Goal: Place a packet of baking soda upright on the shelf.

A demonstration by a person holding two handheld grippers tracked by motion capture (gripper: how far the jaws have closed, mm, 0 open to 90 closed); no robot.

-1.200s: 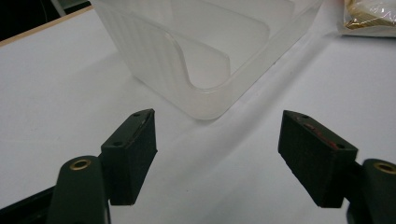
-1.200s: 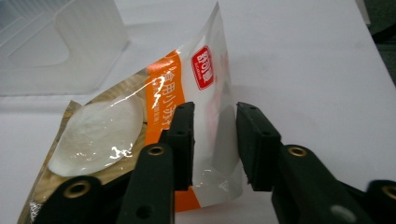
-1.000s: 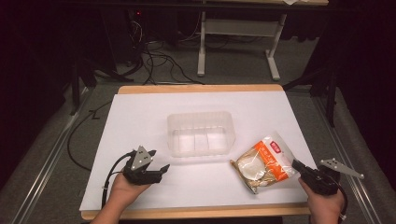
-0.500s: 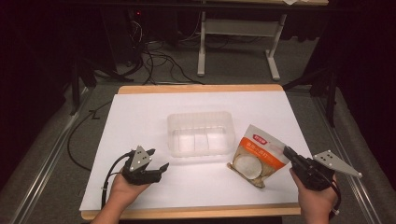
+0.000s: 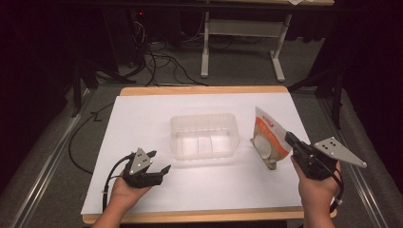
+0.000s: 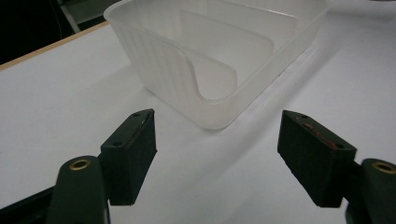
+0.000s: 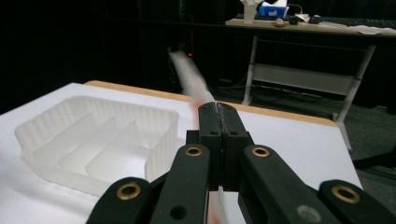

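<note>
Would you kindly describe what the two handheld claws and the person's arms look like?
Both claws are black. The left claw carries a small grey three-cornered plate dotted with holes and trails a black cable. The right claw bears a larger grey plate and a black cable looped at the wrist. Up close, their arms show brass-coloured rivets and blocky black pads. The person's forearms are bare, with no sleeves.

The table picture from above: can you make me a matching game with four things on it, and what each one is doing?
Things:
1. snack bag
2. plastic tray
3. left gripper
4. right gripper

States:
A. jaws wide open, nothing between them
B. sits in the middle of the white table, with dividers inside
C. lifted and tilted, pinched at its edge
D. jaws shut tight on something thin

Pairs: 1-C, 2-B, 3-A, 4-D
</note>
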